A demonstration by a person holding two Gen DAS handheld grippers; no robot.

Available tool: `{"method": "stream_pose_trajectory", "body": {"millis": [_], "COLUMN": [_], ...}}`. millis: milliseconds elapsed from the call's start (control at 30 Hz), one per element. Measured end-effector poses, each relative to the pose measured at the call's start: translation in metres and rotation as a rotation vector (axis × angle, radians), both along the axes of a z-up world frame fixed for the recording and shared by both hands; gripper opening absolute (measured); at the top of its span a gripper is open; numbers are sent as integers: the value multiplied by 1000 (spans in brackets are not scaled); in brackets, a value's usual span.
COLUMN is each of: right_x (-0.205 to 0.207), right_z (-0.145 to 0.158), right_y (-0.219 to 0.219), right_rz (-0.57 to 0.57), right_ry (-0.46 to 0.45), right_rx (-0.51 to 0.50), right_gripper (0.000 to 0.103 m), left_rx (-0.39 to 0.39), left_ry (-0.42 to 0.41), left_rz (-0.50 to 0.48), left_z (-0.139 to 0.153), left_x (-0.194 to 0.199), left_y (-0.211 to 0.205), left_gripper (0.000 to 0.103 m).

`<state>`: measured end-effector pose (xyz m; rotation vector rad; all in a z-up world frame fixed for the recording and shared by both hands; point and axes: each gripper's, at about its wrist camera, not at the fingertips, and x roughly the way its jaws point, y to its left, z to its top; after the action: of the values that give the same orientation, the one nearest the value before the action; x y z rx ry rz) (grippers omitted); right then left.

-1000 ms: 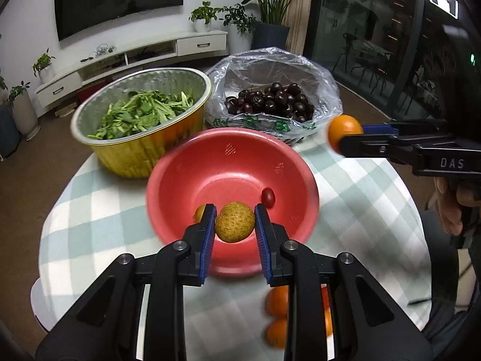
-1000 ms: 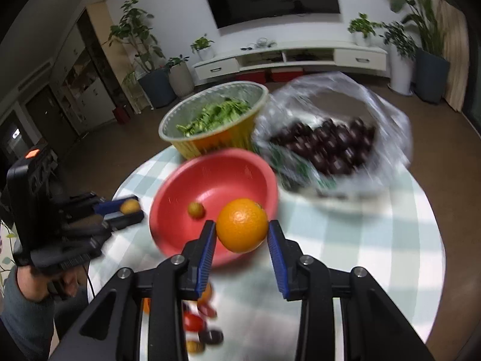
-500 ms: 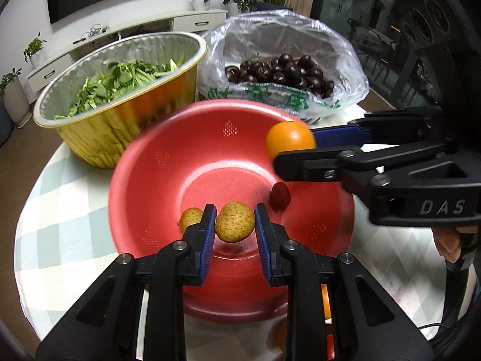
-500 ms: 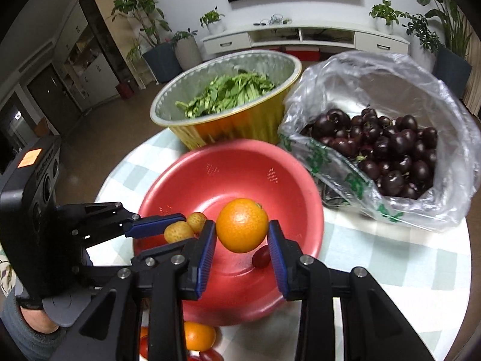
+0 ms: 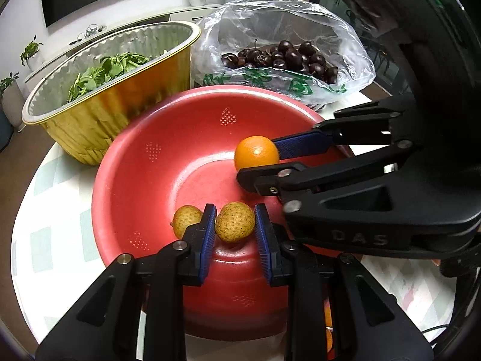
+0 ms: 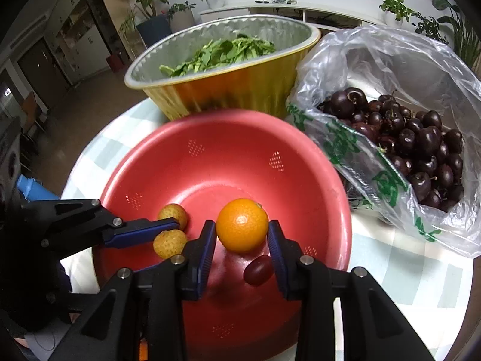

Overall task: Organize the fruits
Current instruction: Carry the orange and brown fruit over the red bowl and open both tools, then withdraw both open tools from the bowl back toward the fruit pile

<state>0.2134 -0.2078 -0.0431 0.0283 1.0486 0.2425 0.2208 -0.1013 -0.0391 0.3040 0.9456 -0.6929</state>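
A: Hanging over the red bowl (image 5: 156, 162) in the left wrist view, the left gripper (image 5: 235, 225) is pinching a speckled yellow fruit (image 5: 235, 222) between its blue pads, jaws narrow.

B: And a second yellow fruit (image 5: 187, 220) is lying in the bowl just left of the left finger. The right gripper (image 5: 258, 162) is reaching in from the right side, clamping an orange (image 5: 256, 153) above the bowl's middle.

A: Behind the bowl, a gold foil tub (image 5: 99, 126) is holding greens (image 5: 105, 72), and a clear bag (image 5: 279, 45) of dark cherries (image 5: 285, 58) is sitting beside it on the checked cloth (image 5: 45, 210).

B: Switching to the right wrist view, the right gripper (image 6: 242, 242) is gripping the orange (image 6: 242, 225) at a medium spread, low over the bowl (image 6: 228, 162).

A: A small red fruit (image 6: 258, 270) is resting on the bowl floor just under the right finger.

B: The left gripper (image 6: 168, 234) is coming in from the left, its held fruit (image 6: 170, 243) showing below the blue pad, the loose one (image 6: 173, 215) just behind it.

A: The tub (image 6: 228, 87) and cherries (image 6: 405, 141) are standing at the back.
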Motion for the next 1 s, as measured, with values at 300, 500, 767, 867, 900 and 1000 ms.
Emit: {"method": "stream_pose_trajectory", "body": {"millis": [300,500,767,867,900,1000], "right_x": [8,2,-40,-74,-85,-115], "right_z": [-4,5,38,52,55,56], "right_y": [8,5,-4,-5,-5,-4], "right_rz": [3,-10,-21,-37,-51,-97], "right_ry": [-5,-21,-128,-189,-202,-197], "right_rx": [-62,-37,-37,-58,-65,-106], "right_gripper": [39,50,59,71,73,77], "left_rx": [12,-8,-43,-77,-80,-87], "left_ry": [-12,-51,-98,-129,-132,-145], "left_rz": [-7,3,25,69,79,122], "left_z": [-1,12,39,52,54,56], "left_x": [-3,-13,-49,-73,-79,-103], "left_y": [-2,3,27,47,52,69], "left_gripper": [34,78,90,95,96,96]}}
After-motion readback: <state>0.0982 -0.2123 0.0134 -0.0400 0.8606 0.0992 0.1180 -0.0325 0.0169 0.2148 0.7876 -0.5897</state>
